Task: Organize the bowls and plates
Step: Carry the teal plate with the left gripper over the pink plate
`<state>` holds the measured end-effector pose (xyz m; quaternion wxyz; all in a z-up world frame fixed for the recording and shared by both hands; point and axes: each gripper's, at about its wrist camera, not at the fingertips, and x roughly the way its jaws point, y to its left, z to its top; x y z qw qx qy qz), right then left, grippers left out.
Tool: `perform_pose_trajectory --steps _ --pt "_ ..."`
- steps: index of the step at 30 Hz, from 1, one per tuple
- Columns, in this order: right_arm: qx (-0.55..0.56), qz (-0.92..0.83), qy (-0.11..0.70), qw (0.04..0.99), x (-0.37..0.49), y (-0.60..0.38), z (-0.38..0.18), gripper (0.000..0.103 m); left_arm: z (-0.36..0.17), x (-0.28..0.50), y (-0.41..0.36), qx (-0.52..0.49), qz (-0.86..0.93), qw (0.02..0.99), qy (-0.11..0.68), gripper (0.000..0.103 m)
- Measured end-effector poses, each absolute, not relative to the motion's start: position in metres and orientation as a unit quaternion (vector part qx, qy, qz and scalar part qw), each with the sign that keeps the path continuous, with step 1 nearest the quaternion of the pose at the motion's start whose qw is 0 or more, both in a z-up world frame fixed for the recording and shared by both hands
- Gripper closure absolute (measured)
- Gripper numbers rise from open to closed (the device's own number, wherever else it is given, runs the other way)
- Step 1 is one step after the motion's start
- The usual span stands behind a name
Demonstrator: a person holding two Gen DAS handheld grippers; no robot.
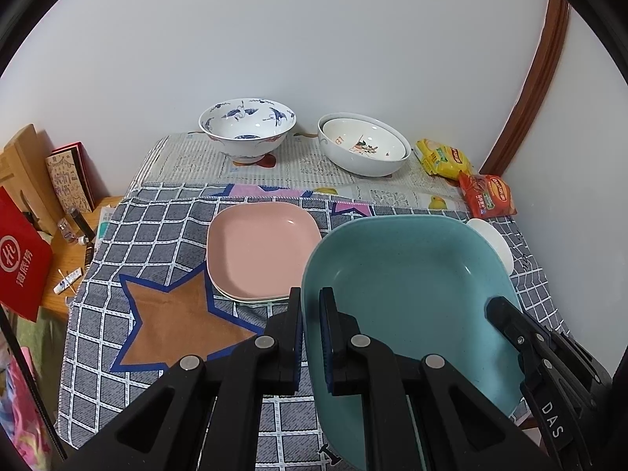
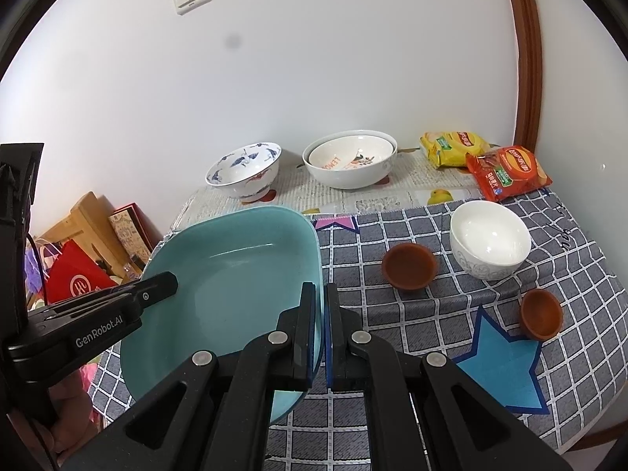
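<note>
A large teal square plate (image 1: pixel 408 294) is held above the table by both grippers. My left gripper (image 1: pixel 312 314) is shut on its left rim. My right gripper (image 2: pixel 320 306) is shut on its right rim (image 2: pixel 314 274); it also shows in the left wrist view (image 1: pixel 506 318). A pink square plate (image 1: pixel 263 251) lies on a pale plate just left of the teal one. A blue-and-white bowl (image 1: pixel 247 127) and two nested white bowls (image 1: pixel 363 143) stand at the back. A white bowl (image 2: pixel 488 243) and two small brown cups (image 2: pixel 410 267) (image 2: pixel 541 314) stand on the right.
A checked cloth (image 1: pixel 165 231) with star patches covers the table. Yellow (image 2: pixel 455 147) and red (image 2: pixel 508 172) snack packets lie at the back right by the wall. A red bag (image 1: pixel 21 255), boxes and small items crowd a wooden surface to the left.
</note>
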<state>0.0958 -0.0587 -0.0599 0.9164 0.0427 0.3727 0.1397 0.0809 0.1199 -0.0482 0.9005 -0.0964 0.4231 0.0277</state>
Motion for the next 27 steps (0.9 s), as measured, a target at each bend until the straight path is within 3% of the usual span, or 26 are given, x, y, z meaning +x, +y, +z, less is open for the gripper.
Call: perform_pose_trajectory --steps 27 --pt "0.031 0.145 0.4 0.905 0.114 -0.04 -0.086 0.099 -0.08 0.096 0.143 -0.118 0.031 0.886 0.448 0.095"
